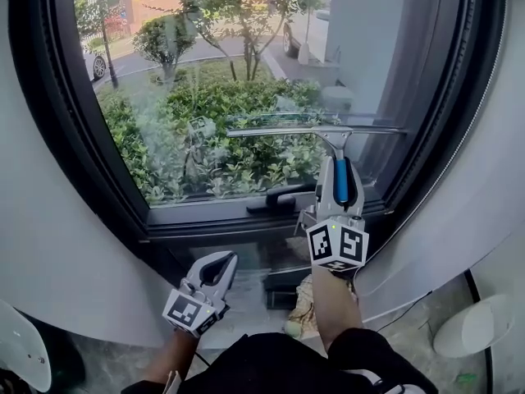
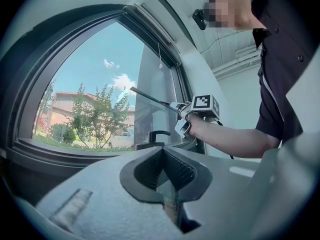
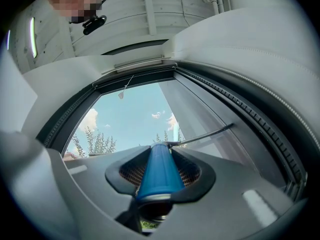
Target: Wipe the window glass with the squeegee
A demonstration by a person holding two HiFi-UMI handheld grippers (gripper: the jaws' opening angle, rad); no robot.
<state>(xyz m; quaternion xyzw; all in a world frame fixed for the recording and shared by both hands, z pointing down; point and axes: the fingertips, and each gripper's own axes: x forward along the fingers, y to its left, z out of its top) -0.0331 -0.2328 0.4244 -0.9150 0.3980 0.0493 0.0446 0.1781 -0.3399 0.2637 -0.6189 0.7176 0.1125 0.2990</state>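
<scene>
Here, at the left, the left tool is hanging low beneath the sill. In the left gripper view its jaws are meeting at the tips with nothing between them, so it is taking no part in the wipe. Above it, the window glass is showing shrubs and a street outside, and a dark window handle is lying along the bottom frame.

Moving right, the squeegee is sitting against the lower right part of the pane. Its blade is running level, its long axis going left to right, with its ends reaching toward the middle of the glass and toward the right frame. The blue grip is pointing down and back toward the person, square to the blade. Whether the rubber edge is pressing on the glass along its whole length is not showing clearly.

Furthest right, the right tool is clamping the blue grip between its pads, with the thin blade stretching off to the right ahead of it.

Judging by this, a stroke is under way low on the pane. Doing it well is probably going to mean holding the blade level, pressing both ends evenly, and drawing it in one steady line that stops short of the window handle and frame.
</scene>
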